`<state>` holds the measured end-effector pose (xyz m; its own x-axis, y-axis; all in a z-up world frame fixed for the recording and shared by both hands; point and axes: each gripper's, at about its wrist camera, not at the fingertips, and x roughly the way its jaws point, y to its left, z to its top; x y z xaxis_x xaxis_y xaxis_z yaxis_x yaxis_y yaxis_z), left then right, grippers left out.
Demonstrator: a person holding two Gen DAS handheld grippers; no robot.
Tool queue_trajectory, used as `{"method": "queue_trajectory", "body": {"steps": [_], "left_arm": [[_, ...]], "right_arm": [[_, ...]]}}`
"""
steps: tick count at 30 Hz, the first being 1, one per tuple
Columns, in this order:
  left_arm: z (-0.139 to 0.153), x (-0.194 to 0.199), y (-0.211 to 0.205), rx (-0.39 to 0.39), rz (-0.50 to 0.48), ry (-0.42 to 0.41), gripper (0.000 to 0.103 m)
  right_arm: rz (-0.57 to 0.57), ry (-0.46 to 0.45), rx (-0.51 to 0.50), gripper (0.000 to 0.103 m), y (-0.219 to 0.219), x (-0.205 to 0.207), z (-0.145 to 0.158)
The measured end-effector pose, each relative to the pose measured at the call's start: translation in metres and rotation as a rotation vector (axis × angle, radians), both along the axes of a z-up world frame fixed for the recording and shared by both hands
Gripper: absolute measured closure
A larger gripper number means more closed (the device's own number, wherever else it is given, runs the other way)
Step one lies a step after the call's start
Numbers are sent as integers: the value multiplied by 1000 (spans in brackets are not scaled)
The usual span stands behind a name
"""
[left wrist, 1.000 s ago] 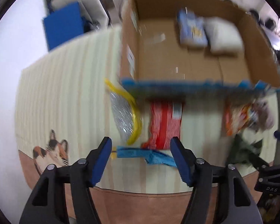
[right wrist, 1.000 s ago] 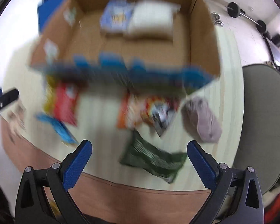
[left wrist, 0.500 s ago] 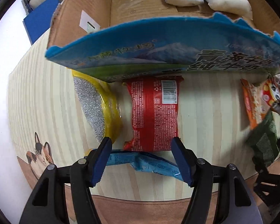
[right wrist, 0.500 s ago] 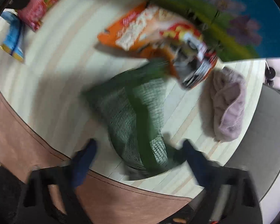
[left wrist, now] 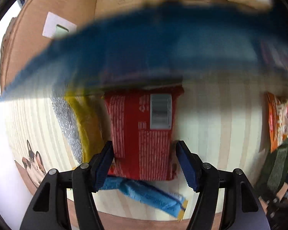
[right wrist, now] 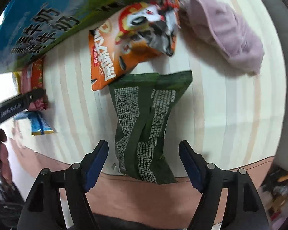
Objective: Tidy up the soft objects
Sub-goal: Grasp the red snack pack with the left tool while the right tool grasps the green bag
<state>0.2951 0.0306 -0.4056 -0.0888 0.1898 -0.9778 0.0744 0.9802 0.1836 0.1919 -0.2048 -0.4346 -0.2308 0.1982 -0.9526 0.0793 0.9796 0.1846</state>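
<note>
Left gripper: blue-padded jaws spread apart, straddling the near end of a flat red foil snack packet with a white barcode panel. The pads sit just beside the packet's long edges; whether they touch it I cannot tell. Nearest the camera, under the jaws, a crinkled blue wrapper with a yellow end lies crosswise on the striped cream tablecloth. Left of the red packet, a yellow-edged pack with a silvery textured face, touching or nearly so. Cat print on the cloth at far left. Beyond, the blurred blue printed flap of a brown cardboard box overhangs the packets; pale soft items inside at the top edge, too blurred to name.

Right gripper: jaws wide apart, either side of the near end of a dark green plastic bag printed with white text, not gripping it. The bag lies lengthwise away from the camera. Past it, an orange snack bag with a black-and-white cartoon face, its corner overlapping the green bag's far end. Right of that, a crumpled mauve cloth, close to the orange bag. The box flap with large printed characters overhangs upper left.
</note>
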Motion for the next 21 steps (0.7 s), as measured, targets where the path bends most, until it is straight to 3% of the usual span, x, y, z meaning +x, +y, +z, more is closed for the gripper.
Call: {"method": "queue_trajectory", "body": {"steps": [3,4,7,10,17,19,21], "left_arm": [[3,-1,-4,3,4,0,56],[6,-3,-7,4,-6,-1,57],[9,-16,-9,-5,-3,5,59],[13,-39,-16,-30,-5,37,59],[13,-89,-32,-104,12,107,55],[5,-88,-30,-102,14,128,50],[5,-85,-23,-127,50,115,46]], "right_arm": [[-5,-21,-26,26,11,-4,-1],[-5,-29,-38,37,15,-1,1],[28,-46,-69,54,27,-13,6],[48,-20,-46,56,37,-26,10],[26,62,39,55,27,-64,9],[-32,62,57,38,23,-67,9],[-61,28,34,30,10,-64,16]]}}
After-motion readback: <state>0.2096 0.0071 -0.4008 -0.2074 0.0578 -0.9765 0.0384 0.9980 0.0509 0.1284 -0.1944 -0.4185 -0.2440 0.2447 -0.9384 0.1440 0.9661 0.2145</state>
